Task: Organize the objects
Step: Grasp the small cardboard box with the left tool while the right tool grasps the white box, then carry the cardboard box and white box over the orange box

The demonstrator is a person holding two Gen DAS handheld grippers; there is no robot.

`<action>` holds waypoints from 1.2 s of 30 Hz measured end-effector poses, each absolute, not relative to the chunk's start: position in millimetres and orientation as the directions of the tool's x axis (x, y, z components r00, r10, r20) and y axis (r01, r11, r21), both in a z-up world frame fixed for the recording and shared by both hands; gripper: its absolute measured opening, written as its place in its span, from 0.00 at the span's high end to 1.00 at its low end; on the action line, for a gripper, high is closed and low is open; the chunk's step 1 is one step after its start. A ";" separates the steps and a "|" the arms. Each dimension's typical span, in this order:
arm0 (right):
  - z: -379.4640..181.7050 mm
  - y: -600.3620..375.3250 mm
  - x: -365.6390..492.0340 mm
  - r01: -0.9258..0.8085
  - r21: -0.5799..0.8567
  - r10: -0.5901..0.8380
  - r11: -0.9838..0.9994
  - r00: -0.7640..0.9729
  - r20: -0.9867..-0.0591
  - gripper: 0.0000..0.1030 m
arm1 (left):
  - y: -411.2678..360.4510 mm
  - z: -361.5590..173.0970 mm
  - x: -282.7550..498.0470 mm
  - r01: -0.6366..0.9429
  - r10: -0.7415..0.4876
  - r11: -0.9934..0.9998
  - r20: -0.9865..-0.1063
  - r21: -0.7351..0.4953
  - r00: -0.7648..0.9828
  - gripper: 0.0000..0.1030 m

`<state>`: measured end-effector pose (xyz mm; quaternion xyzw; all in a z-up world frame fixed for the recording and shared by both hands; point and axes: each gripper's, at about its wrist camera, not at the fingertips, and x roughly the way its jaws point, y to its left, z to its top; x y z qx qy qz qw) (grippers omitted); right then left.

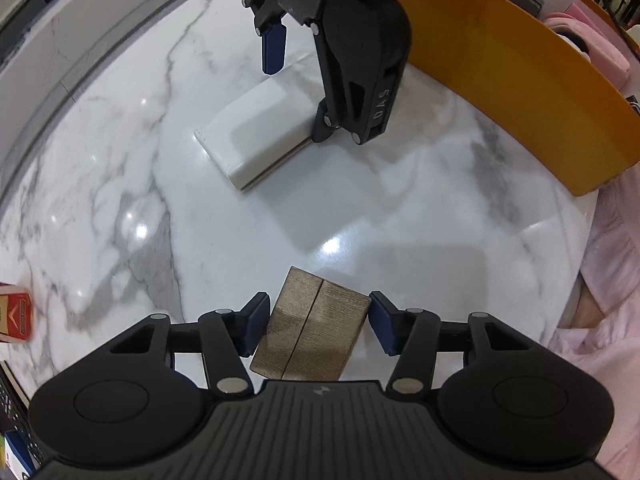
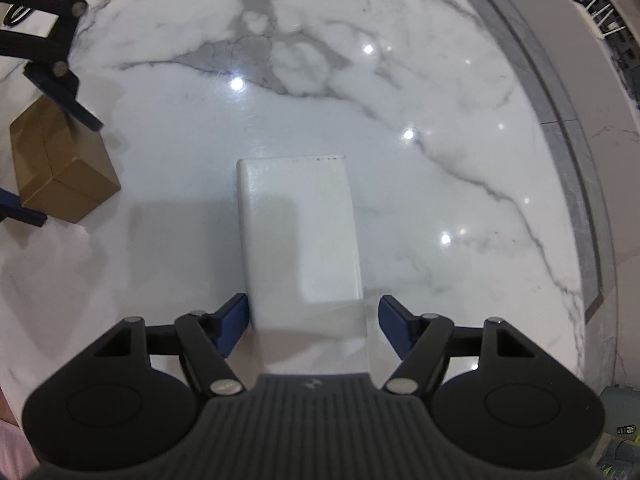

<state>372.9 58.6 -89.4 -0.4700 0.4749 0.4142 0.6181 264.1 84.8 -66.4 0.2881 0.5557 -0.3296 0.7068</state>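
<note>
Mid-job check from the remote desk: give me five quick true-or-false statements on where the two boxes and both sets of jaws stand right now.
1. The brown box sits between the jaws of the left gripper. True.
2. The white box is stacked on the brown box. False: they lie apart on the marble table.
3. The right gripper straddles one end of the white box. True.
4. The right jaws are clamped on the white box. False: a gap shows at one pad.
5. The brown box is lifted clear of the table. False: it rests on the marble.
</note>
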 end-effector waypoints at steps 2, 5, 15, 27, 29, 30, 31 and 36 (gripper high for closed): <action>-92.9 62.0 378.1 -0.963 -0.157 0.050 0.221 0.172 -0.984 0.30 | 82.6 -67.2 264.8 0.809 -0.133 0.586 -0.980 0.040 0.145 0.38; -92.5 65.1 381.8 -0.964 -0.133 0.058 0.231 0.150 -0.987 0.32 | 80.9 -70.9 259.8 0.832 -0.097 0.550 -0.983 0.075 0.153 0.37; -91.2 68.4 369.3 -0.948 -0.154 0.057 0.279 0.177 -0.983 0.38 | 86.9 -76.1 255.6 0.784 -0.067 0.610 -0.978 0.117 0.199 0.41; -56.2 65.4 328.3 -0.930 -0.216 0.190 0.299 0.280 -0.941 0.38 | 90.0 -58.4 237.5 0.699 -0.047 0.695 -0.959 0.170 0.279 0.43; -44.3 63.1 318.9 -0.926 -0.225 0.208 0.303 0.294 -0.933 0.38 | 87.3 -48.1 233.2 0.691 -0.042 0.698 -0.953 0.187 0.300 0.43; -39.5 62.3 316.3 -0.924 -0.232 0.216 0.303 0.304 -0.928 0.38 | 85.0 -42.2 230.4 0.689 -0.041 0.698 -0.950 0.196 0.311 0.43; -32.8 60.7 312.1 -0.922 -0.242 0.225 0.303 0.316 -0.922 0.38 | 82.3 -36.5 227.2 0.687 -0.040 0.697 -0.945 0.205 0.323 0.43; -0.7 48.2 294.7 -0.907 -0.280 0.270 0.316 0.369 -0.889 0.38 | 65.5 -6.0 211.8 0.683 -0.034 0.683 -0.923 0.259 0.383 0.43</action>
